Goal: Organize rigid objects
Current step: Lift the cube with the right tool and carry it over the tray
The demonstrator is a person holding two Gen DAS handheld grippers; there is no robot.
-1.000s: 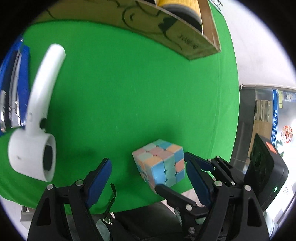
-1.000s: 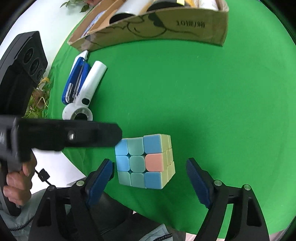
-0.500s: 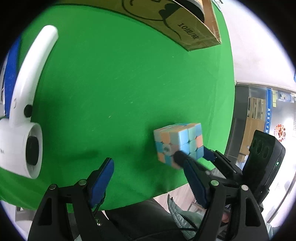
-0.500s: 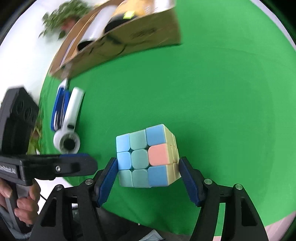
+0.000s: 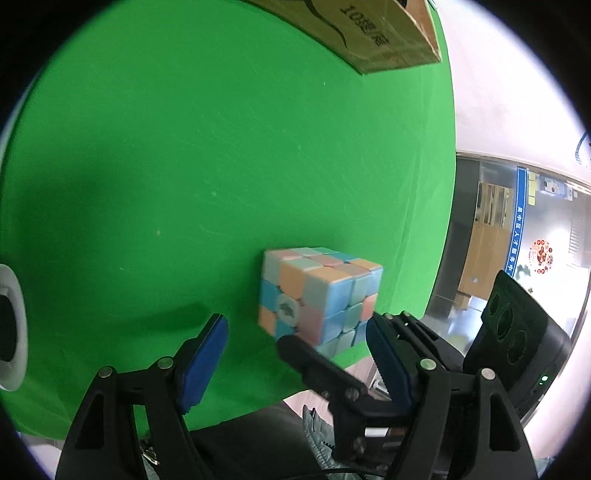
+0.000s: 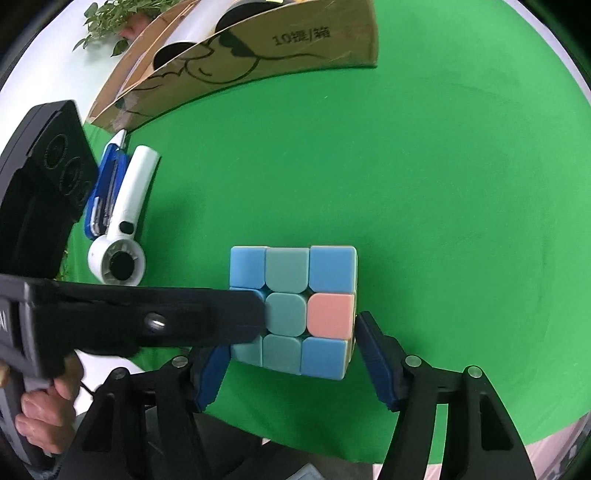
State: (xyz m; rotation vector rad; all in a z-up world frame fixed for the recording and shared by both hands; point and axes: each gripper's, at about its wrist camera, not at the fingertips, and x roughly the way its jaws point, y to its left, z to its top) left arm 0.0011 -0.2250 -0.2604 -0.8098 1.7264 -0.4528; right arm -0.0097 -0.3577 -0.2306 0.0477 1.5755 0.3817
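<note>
A pastel puzzle cube [image 6: 295,310] is held between the blue pads of my right gripper [image 6: 291,363], which is shut on its lower sides above the green cloth. In the left wrist view the cube [image 5: 317,295] shows just beyond my left gripper [image 5: 297,356], which is open and empty; the right gripper's black finger crosses in front of it. The left gripper's black finger [image 6: 147,321] reaches across the cube's left face in the right wrist view.
A cardboard box [image 6: 258,48] with rolls inside stands at the far edge, also in the left wrist view [image 5: 369,33]. A white handheld fan [image 6: 122,229] and a blue stapler [image 6: 105,192] lie at the left. The green cloth [image 6: 424,184] ends near the grippers.
My right gripper closed onto the cube and lifted it slightly. The left gripper swung right, so the fan slid almost out of its view, and its finger now crosses the cube.
</note>
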